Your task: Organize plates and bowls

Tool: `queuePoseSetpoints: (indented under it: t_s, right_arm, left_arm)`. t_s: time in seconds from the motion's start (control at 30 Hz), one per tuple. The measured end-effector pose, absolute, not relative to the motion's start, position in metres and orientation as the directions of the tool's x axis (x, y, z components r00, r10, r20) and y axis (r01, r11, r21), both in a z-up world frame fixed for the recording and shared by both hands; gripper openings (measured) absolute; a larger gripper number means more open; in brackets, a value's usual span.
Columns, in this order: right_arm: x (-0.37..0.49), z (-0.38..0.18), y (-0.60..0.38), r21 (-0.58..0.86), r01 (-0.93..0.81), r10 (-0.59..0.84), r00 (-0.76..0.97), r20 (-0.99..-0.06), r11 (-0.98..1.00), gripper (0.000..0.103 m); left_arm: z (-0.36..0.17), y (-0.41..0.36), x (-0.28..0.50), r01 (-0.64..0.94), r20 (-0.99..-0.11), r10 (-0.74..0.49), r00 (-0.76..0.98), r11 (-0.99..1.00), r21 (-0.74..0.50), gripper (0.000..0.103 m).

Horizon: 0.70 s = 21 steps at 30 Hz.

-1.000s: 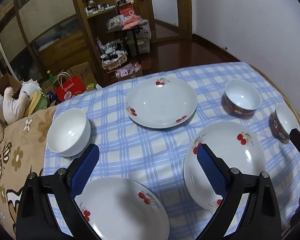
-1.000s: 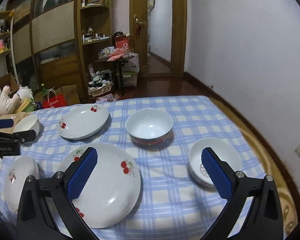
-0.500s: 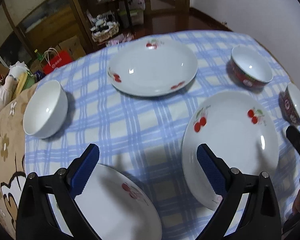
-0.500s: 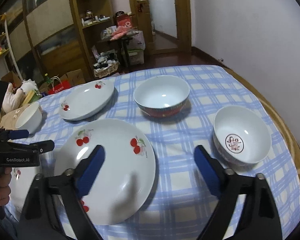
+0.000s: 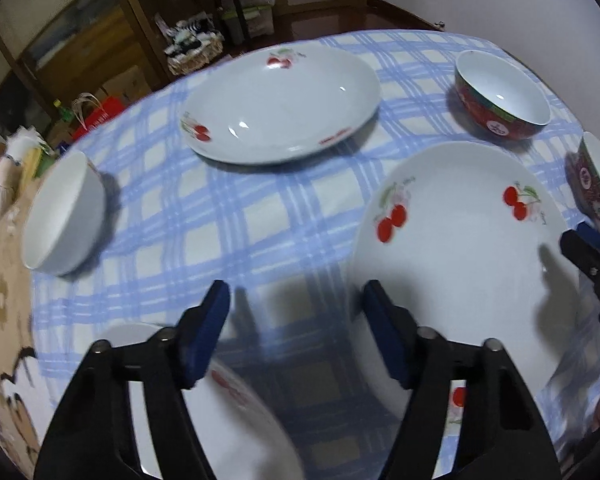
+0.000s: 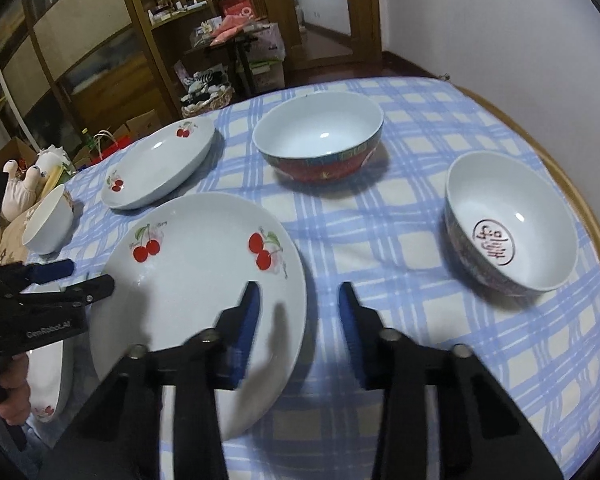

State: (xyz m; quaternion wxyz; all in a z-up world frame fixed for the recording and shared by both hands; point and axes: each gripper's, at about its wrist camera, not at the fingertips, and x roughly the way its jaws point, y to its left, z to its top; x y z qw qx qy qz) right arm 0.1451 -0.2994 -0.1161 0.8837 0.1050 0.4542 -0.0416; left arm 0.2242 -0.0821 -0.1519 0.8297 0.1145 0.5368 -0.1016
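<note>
Plates and bowls sit spread over the checked table (image 6: 420,240), nothing stacked yet: the big cherry plate (image 6: 196,280) lies nearest, between the two tools, with a second cherry plate (image 5: 280,104) further back, a third (image 5: 228,420) at the near left edge, a white bowl (image 5: 64,216) on the left and two red-sided bowls (image 6: 320,140) (image 6: 512,224) to the right. Since a second ago both hands have dropped towards the table and both sets of jaws have just been closing from wide; the left gripper (image 5: 296,312) stands half-closed over bare cloth beside the big plate's left rim, the right gripper (image 6: 300,308) narrower, astride its right rim but not yet pinching it. I'd judge a two-handed lift of that plate is being set up
</note>
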Motion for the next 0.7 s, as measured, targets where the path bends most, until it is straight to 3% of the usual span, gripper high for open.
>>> queuePoseSetpoints:
  t_s: [0.03,0.1,0.13,0.33,0.53,0.7]
  right_arm:
    - [0.146,-0.117,-0.300,0.156,0.168,0.030,0.579,-0.815,0.973,0.032]
    - [0.147,-0.120,-0.300,0.168,0.160,0.048,0.570,-0.820,0.973,0.015]
    - [0.147,-0.122,-0.299,0.158,0.156,0.045,0.558,-0.829,0.975,0.014]
    - [0.148,-0.126,-0.302,0.179,0.153,0.068,0.546,-0.835,0.972,0.008]
    - [0.147,-0.128,-0.305,0.205,0.150,0.090,0.550,-0.830,0.967,0.008]
    - [0.142,-0.122,-0.308,0.241,0.159,0.112,0.563,-0.819,0.957,0.008]
  left_arm:
    - [-0.153,-0.083,0.224,0.297,-0.919,-0.072,0.387,0.954,0.050,0.050]
    - [-0.155,-0.084,0.225,0.300,-0.922,-0.104,0.373,0.954,0.013,0.041]
    - [-0.156,-0.085,0.224,0.301,-0.921,-0.115,0.371,0.954,0.002,0.033]
    - [-0.159,-0.094,0.220,0.328,-0.909,-0.166,0.382,0.944,-0.034,0.018]
    - [-0.158,-0.098,0.216,0.332,-0.901,-0.164,0.401,0.943,-0.024,0.017]
    - [-0.157,-0.091,0.214,0.302,-0.900,-0.204,0.386,0.949,-0.086,0.017]
